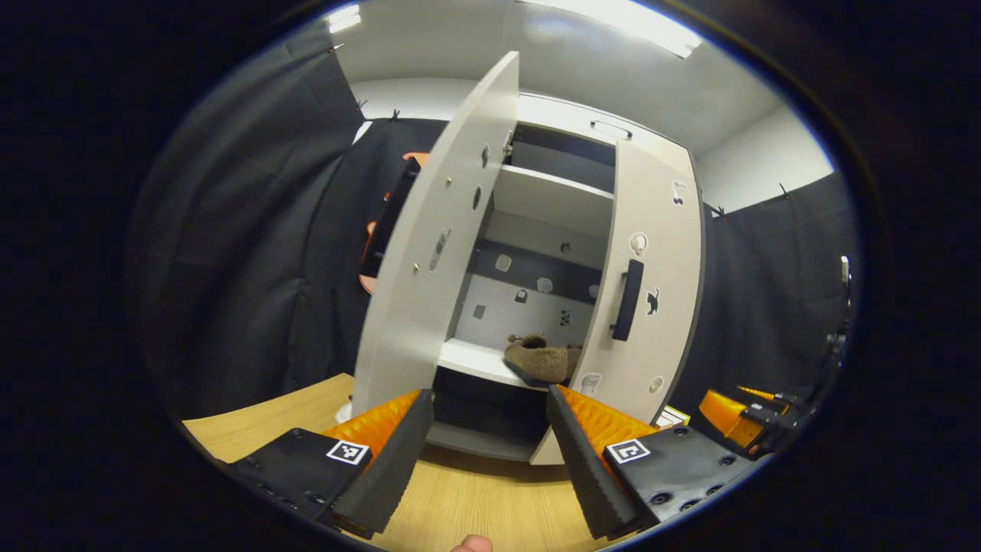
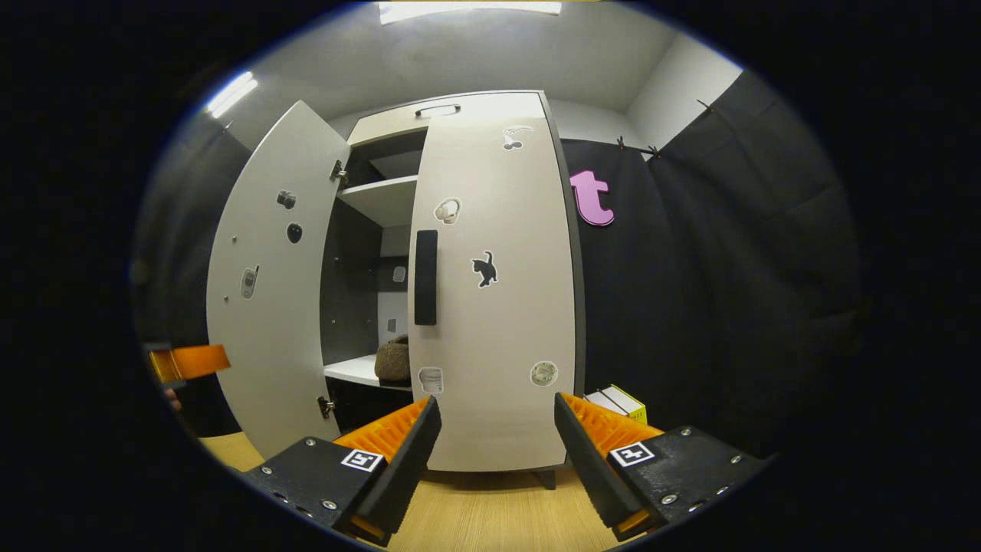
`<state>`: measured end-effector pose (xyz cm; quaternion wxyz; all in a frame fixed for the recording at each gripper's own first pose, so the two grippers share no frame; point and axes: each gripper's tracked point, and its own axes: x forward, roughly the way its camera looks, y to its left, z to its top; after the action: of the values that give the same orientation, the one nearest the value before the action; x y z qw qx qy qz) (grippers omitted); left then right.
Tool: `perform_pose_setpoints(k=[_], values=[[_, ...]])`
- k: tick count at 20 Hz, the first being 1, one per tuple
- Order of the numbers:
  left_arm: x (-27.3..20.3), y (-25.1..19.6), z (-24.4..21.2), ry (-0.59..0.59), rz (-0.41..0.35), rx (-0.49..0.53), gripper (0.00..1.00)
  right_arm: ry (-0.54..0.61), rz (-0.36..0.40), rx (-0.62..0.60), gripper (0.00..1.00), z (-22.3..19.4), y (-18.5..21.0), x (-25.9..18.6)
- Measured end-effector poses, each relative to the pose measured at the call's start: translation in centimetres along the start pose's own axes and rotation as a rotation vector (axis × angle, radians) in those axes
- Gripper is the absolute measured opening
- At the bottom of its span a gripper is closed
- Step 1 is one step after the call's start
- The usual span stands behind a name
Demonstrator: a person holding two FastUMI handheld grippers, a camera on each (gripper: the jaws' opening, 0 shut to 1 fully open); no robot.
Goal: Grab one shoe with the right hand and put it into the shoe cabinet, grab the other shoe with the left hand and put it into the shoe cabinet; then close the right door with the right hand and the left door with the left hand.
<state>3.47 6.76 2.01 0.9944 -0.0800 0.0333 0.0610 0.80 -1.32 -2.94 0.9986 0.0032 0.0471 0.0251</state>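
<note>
Two doors hang on the shoe cabinet (image 1: 563,203), and they stand differently: the left door (image 1: 429,253) is swung wide open, while the right door (image 2: 490,291) is closed or very nearly so. No brand name or readable writing shows anywhere on the cabinet. Its panels carry only small picture stickers, among them a black cat (image 2: 484,269) on the right door beside the dark vertical handle (image 2: 425,277); the rest are too small to make out.

In the left gripper view, the left gripper (image 1: 490,452) is spread wide with nothing between its fingers. It faces the gap between the doors, and a brown fuzzy shoe (image 1: 542,360) lies on the white shelf (image 1: 475,360) straight ahead, just above the space between the fingertips and well apart from them. A fingertip of the person's hand (image 1: 471,543) peeks in at the bottom edge.

In the right gripper view, the right gripper (image 2: 497,452) is likewise wide open and empty, hovering above the wooden floor (image 2: 490,514) in front of the right door. From here the shoe (image 2: 393,358) sits ahead and to the left, partly hidden behind that door's edge. The other gripper shows far off to the left. Some small boxes (image 2: 617,402) lie on the floor ahead and to the right, at the cabinet's foot.
</note>
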Motion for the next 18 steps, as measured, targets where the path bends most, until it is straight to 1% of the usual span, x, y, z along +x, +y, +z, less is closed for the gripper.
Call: perform_pose_setpoints(k=[2, 3, 4, 5, 7, 8, 9, 11, 12, 13, 14, 15, 18], values=[[-0.1, 3.3, 2.5, -0.023, 0.085, 0.056, 1.0, 0.012, 0.008, 0.005, 0.92, -0.8, 0.4, -0.6], [-0.1, 4.8, 3.9, -0.038, 0.116, 0.066, 0.97, 0.013, 0.021, 0.007, 0.92, -1.0, 0.7, -0.8], [0.1, 6.5, 5.0, -0.06, 0.158, 0.06, 0.96, 0.019, 0.035, 0.012, 0.92, -1.3, 1.0, -0.9], [0.3, 8.4, 5.8, -0.074, 0.201, 0.053, 0.94, 0.027, 0.041, 0.013, 0.92, -1.7, 1.0, -1.1], [1.3, 12.3, 7.0, -0.09, 0.288, 0.066, 0.94, 0.031, 0.043, 0.013, 0.92, -1.8, 1.0, -1.3], [2.3, 13.9, 7.5, -0.09, 0.315, 0.076, 0.96, 0.032, 0.046, 0.014, 0.92, -1.7, 1.0, -1.3], [3.3, 15.2, 8.0, -0.093, 0.332, 0.087, 0.94, 0.031, 0.049, 0.015, 0.92, -1.6, 1.1, -1.4], [5.6, 16.8, 8.8, -0.091, 0.33, 0.085, 0.99, 0.03, 0.041, 0.012, 0.92, -1.6, 0.8, -1.7], [6.9, 17.0, 8.9, -0.085, 0.313, 0.071, 0.99, 0.034, 0.039, 0.014, 0.92, -1.7, 0.8, -1.7], [8.0, 16.8, 9.1, -0.08, 0.299, 0.062, 0.97, 0.037, 0.035, 0.015, 0.92, -1.8, 0.7, -1.8], [8.9, 16.6, 9.2, -0.079, 0.282, 0.064, 0.99, 0.043, 0.032, 0.014, 0.92, -1.9, 0.6, -1.8], [9.7, 16.3, 9.2, -0.073, 0.27, 0.071, 0.99, 0.048, 0.027, 0.013, 0.92, -2.0, 0.4, -2.0], [9.6, 16.2, 10.0, -0.106, 0.28, 0.126, 0.92, 0.052, 0.007, 0.006, 0.92, -2.0, -0.4, -2.2]])
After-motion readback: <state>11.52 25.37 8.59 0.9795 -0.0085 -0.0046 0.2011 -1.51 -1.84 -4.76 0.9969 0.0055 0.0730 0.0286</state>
